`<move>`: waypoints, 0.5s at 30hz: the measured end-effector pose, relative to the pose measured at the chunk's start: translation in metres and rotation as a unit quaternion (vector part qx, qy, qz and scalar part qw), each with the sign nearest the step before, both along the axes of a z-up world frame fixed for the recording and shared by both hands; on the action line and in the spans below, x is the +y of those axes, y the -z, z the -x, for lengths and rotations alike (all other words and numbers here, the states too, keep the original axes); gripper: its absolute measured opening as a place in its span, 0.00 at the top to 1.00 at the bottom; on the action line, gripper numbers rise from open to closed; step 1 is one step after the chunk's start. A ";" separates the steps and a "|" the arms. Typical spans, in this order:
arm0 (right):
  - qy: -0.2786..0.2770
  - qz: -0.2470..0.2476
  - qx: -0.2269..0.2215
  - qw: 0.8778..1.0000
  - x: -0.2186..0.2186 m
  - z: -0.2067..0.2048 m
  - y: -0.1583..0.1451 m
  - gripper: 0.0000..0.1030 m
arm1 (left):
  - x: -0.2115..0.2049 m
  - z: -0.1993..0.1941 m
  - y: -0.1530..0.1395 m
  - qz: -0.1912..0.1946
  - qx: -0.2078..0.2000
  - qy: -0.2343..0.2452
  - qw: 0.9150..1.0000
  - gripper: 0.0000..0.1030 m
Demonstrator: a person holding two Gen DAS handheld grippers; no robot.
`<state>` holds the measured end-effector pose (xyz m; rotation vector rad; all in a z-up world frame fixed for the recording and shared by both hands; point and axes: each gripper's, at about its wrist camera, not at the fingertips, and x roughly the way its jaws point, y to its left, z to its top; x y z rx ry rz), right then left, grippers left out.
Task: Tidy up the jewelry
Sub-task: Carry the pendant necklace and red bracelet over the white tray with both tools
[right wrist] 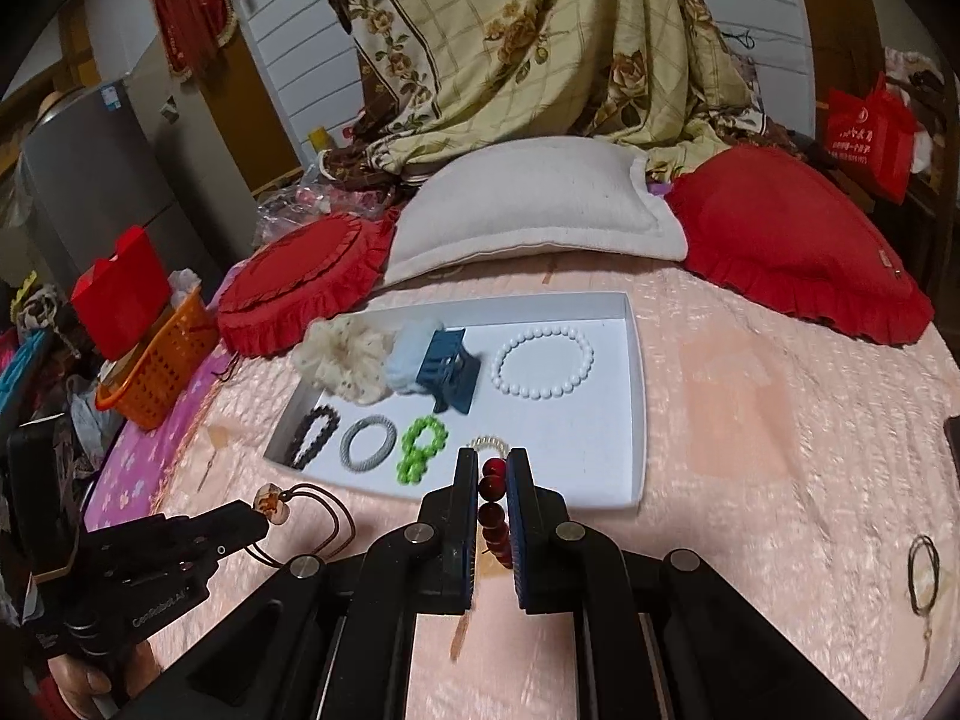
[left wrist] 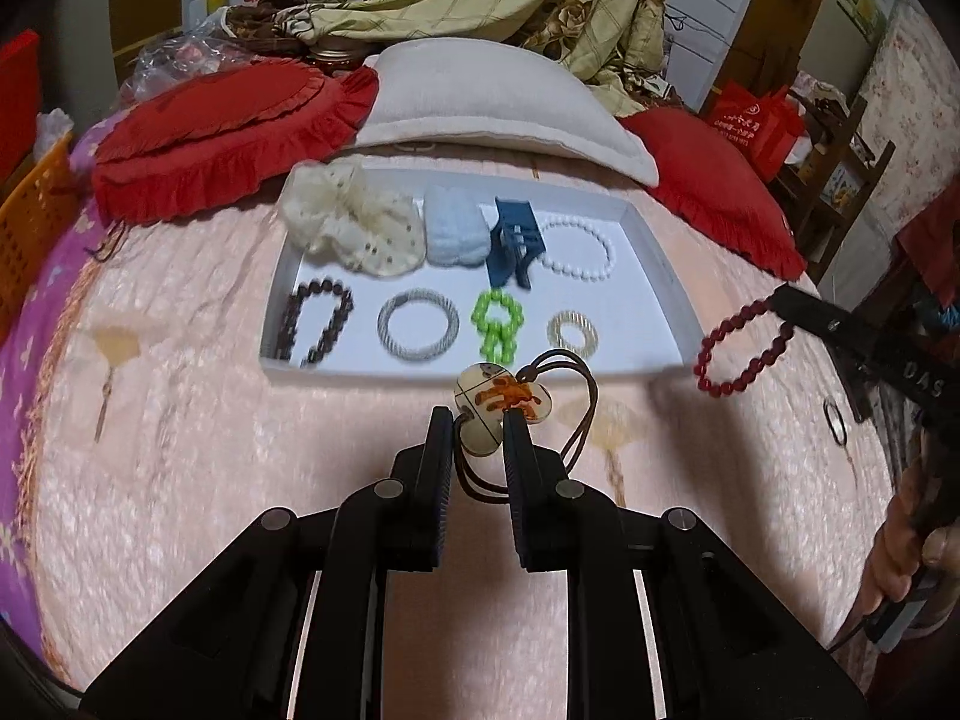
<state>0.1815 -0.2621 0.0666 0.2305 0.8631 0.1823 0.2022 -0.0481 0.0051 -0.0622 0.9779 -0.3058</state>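
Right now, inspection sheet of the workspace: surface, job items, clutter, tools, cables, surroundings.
Surface: pink quilted bedspread, wrinkled.
Job's things: shallow white tray holding a white bead bracelet, blue hair claw, cream scrunchie, pale blue scrunchie, dark bead bracelet, grey braided ring, green bead piece, clear coil tie.
Clutter: thin black loop lying on the bedspread, away from the tray.
Grippers: left tool shut on a cream stone pendant with brown cord; right tool shut on a dark red bead bracelet.
Cables: nothing seen.
Surroundings: white pillow, red frilled cushions, floral quilt, orange basket.
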 end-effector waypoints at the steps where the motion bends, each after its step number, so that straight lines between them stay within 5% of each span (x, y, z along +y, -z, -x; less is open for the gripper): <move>1: 0.003 0.000 0.004 1.000 -0.001 -0.008 0.002 0.92 | 0.000 -0.006 -0.001 0.000 -0.003 -0.002 1.000 0.85; 15: 0.010 0.019 0.022 1.000 0.008 -0.077 0.022 0.92 | 0.038 -0.092 0.040 -0.011 0.048 -0.059 0.997 0.85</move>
